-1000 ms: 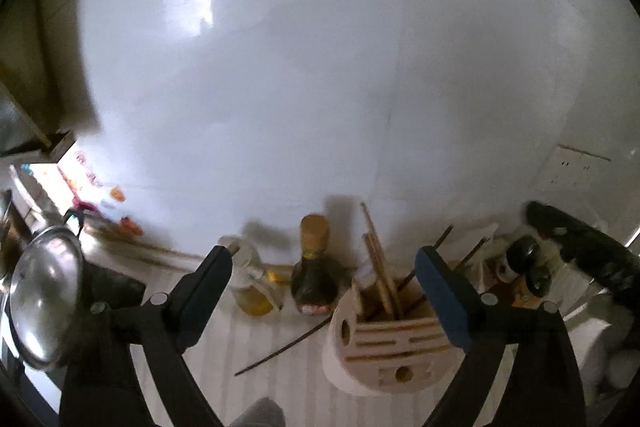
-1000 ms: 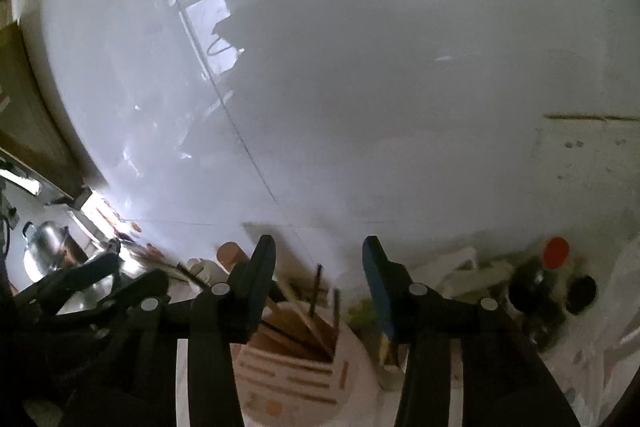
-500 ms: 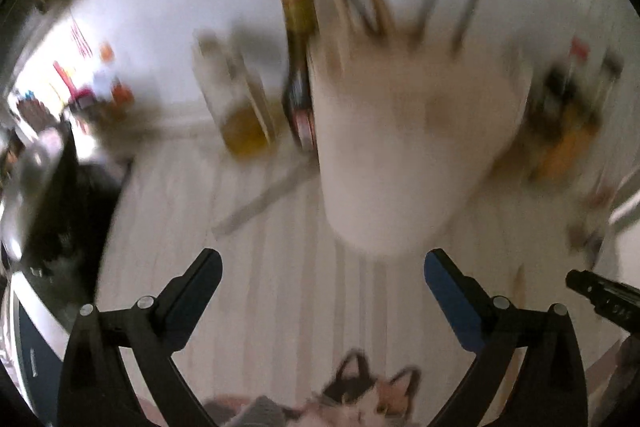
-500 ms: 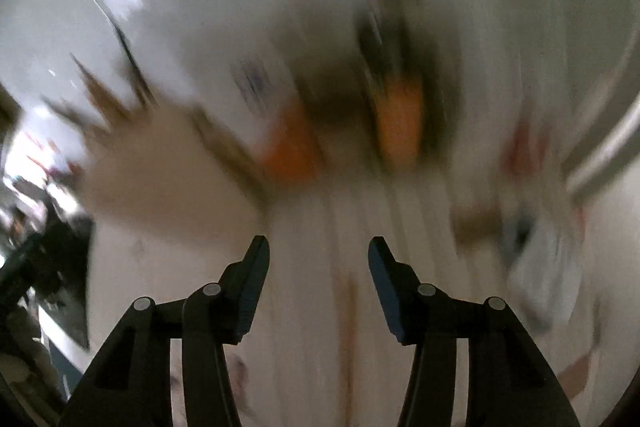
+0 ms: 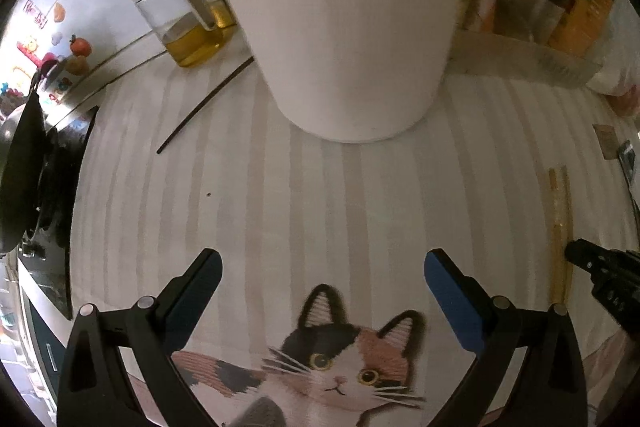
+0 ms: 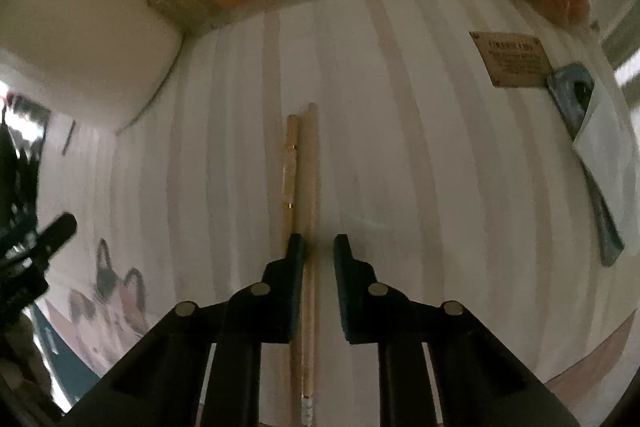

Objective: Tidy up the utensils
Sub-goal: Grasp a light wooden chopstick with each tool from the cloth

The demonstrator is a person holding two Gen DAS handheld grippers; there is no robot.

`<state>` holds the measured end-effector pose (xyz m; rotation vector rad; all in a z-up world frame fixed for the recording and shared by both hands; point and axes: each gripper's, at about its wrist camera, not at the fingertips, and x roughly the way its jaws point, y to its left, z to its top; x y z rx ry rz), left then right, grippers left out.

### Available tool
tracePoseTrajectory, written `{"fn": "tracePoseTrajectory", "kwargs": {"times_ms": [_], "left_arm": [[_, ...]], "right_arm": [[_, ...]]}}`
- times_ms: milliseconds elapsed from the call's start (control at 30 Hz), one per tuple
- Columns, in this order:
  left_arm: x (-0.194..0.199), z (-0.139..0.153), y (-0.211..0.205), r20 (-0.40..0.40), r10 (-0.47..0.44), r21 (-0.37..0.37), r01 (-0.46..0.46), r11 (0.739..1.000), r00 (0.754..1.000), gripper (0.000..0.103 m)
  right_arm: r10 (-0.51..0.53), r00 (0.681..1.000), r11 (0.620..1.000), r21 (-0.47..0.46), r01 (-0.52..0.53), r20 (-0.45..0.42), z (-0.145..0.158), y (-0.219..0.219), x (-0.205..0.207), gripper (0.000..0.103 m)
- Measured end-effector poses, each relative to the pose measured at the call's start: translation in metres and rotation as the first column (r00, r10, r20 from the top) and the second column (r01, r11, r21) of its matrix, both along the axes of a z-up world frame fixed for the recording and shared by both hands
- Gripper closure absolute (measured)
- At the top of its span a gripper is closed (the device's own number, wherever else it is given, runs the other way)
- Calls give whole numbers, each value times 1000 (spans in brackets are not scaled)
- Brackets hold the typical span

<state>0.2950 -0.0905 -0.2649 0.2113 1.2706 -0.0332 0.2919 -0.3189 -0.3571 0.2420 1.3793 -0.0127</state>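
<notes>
Your right gripper [image 6: 319, 247] is pointing steeply down at the pale striped cloth mat [image 6: 420, 167], and its jaws have just been closing, so there's only a narrow gap left between them. A pair of light wooden chopsticks [image 6: 302, 171] lies flat on the mat right there: one stick runs up through that gap, close against the left finger's inner face, and the other one disappears under that same finger. Can't tell whether the pads are actually pinching anything, and there's clear daylight between the stick and the other pad, so I wouldn't call it a grip.

Your left gripper [image 5: 319, 269] is spread wide with nothing between the blue pads [image 5: 450, 297], hanging over the calico cat picture [image 5: 344, 367] printed on the mat. Straight past it from the cat stands the big white cylindrical utensil holder [image 5: 348, 27]; only its plain side shows, the top is cut off. Left of the holder lies one thin dark chopstick [image 5: 204, 105] on the mat, with its far end tucked behind the holder, and beyond that stick there's a clear oil jug with a white lid [image 5: 180, 11], yellow oil in the bottom. Right of the holder, near the edge of the left view, you can see the same wooden pair, with the tip of your right gripper just beside it
</notes>
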Motion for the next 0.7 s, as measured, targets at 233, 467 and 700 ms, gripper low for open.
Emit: {"fn": "tracePoseTrajectory", "kwargs": {"times_ms": [233,467,700], "left_arm": [[-20,-5,-47,-25,-83,-33,82,996,996,0],[-41,-24,-131,-86,-212,-131,200,971,973,7],[-58,-44,-177,-91,-310,-99,302,948,946,76]], "right_arm": [[17,999,996,-91,-20,-36,-4,-16,-21,96],[-109,991,991,-91,102,-78,-8,-91,-66,96],[-202,977,979,-58,198,-73,-10,-135,-95,96]]}}
